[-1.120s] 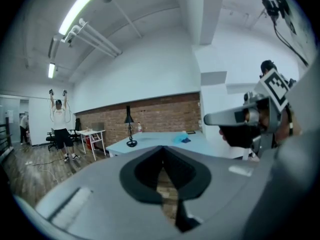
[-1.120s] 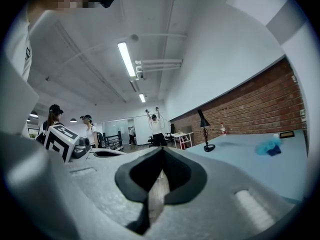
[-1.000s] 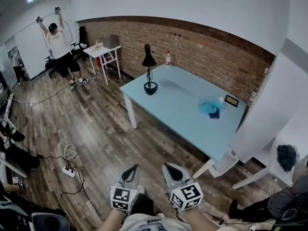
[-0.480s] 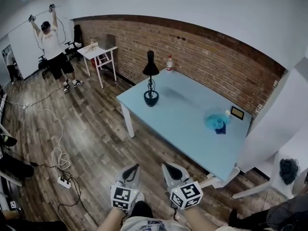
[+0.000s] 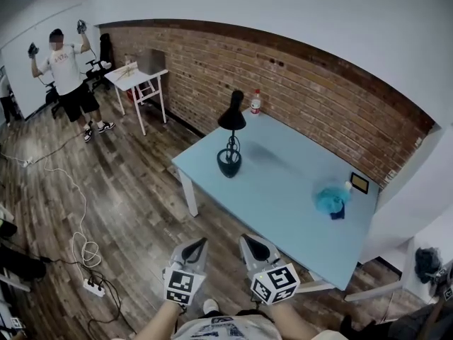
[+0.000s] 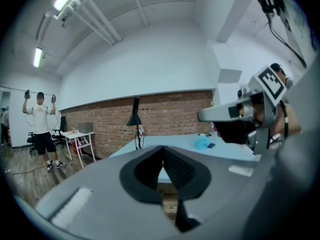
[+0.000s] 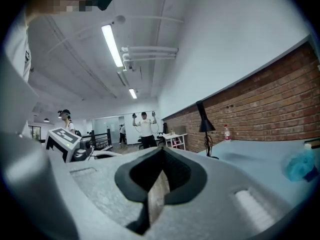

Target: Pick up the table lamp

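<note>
A black table lamp [image 5: 231, 139] with a round base stands near the left corner of a light blue table [image 5: 283, 204]. It also shows far off as the lamp [image 6: 135, 126] in the left gripper view and the lamp [image 7: 204, 126] in the right gripper view. My left gripper [image 5: 197, 246] and right gripper [image 5: 248, 245] are side by side at the bottom of the head view, over the wooden floor, short of the table. Both are shut with nothing between their jaws.
On the table lie a blue cloth [image 5: 331, 200], a small framed card [image 5: 359, 183] and a bottle [image 5: 255, 102] by the brick wall. A person [image 5: 65, 76] stands far left beside a small white table [image 5: 136, 78]. Cables and a power strip [image 5: 92, 286] lie on the floor.
The table and lamp have grown nearer and shifted right and down in the head view as I walk forward. The far person has lowered both arms. Both grippers remain shut.
</note>
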`<state>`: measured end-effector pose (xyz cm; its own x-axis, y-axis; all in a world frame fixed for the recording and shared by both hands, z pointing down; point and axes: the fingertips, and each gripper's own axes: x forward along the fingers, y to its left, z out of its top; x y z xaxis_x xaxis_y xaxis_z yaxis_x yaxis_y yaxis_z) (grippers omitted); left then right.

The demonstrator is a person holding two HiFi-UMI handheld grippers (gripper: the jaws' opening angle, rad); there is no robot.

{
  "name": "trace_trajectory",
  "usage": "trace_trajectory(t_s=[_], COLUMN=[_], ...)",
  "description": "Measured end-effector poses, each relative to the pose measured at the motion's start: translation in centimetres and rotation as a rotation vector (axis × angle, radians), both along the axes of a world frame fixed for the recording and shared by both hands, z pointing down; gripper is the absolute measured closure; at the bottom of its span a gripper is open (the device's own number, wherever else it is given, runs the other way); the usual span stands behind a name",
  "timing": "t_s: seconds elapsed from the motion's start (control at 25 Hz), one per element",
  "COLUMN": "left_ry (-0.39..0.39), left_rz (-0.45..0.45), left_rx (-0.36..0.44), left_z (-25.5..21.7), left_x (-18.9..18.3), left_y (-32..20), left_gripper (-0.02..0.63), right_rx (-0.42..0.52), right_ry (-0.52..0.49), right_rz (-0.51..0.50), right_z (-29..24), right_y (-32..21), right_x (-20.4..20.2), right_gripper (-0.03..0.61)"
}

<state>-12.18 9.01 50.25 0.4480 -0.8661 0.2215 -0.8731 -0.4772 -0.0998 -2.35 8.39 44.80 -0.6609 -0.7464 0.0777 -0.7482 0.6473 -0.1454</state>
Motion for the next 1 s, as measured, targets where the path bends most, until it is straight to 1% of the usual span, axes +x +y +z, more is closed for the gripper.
trace_trajectory(t_s=[0.16,0.48,0.76,1.0], left_ry=[0.006,0.001,-0.024,-0.014], left_rz=[0.019,0.04,0.062,0.045], left_rx=[-0.007,-0.02,-0.04,-0.068], left_z=[0.0,0.9,2.3,2.8], left_x=[-1.2,-1.8,-1.4,-0.8], left_y=[-3.9,-11.8,-21.0,-29.6], left_gripper=[0.621,0.621,0.621,0.621], right_rx=[-0.003,-0.004,-0.017,-0.022], right_ry=[0.008,-0.001,-0.027,-0.03], right_rz=[0.013,0.035,0.037,0.013], right_z=[-0.1,0.4,1.6,1.7], right_y=[-3.5,-11.4,-21.2,-30.1], right_x=[-1.2,-1.5,-1.5,-0.7], right_gripper=[0.58,0.58,0.58,0.58])
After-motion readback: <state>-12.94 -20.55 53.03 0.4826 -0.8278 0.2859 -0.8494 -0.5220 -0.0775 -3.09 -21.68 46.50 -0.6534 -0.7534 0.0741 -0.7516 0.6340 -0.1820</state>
